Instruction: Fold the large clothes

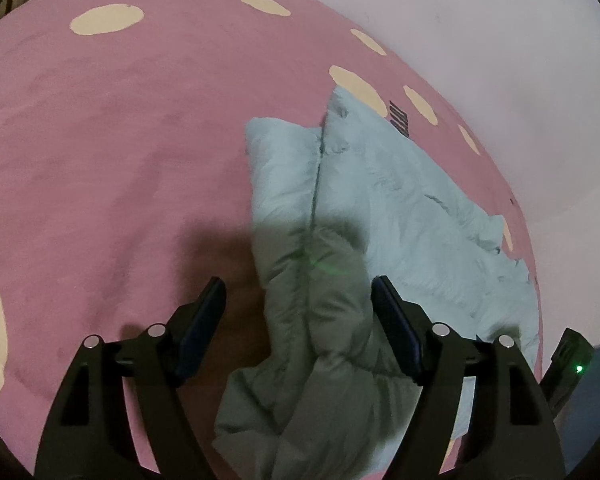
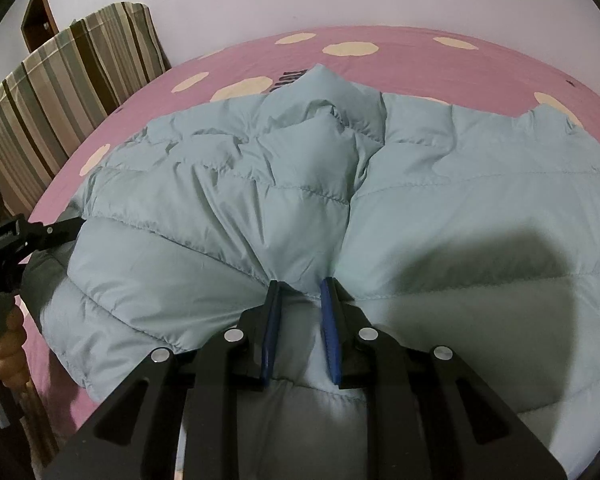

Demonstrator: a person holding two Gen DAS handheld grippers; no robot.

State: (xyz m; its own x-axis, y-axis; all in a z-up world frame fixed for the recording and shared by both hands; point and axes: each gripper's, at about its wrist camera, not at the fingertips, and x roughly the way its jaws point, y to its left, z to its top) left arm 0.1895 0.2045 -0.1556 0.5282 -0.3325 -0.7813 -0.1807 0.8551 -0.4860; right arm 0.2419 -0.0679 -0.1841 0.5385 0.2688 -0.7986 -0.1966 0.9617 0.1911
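Observation:
A pale blue quilted puffer jacket (image 2: 260, 168) lies spread over a pink bed cover (image 2: 420, 52). My right gripper (image 2: 300, 284) is shut on a bunched fold of the jacket, with fabric pinched between its blue pads. In the left wrist view a narrower part of the jacket (image 1: 380, 184) runs down between the fingers of my left gripper (image 1: 300, 284). That gripper stands open and wide. Its left finger (image 1: 204, 312) is clear of the cloth and its right finger (image 1: 396, 320) is beside it. The left gripper (image 2: 56, 232) also shows at the jacket's left edge, held by a hand (image 2: 8, 348).
The pink cover (image 1: 120, 140) has cream spots and stretches far to the left of the jacket. A white wall (image 1: 500, 40) runs along the bed's far side. A striped cloth (image 2: 60, 92) and a brown door (image 2: 36, 16) stand beyond the bed's left corner.

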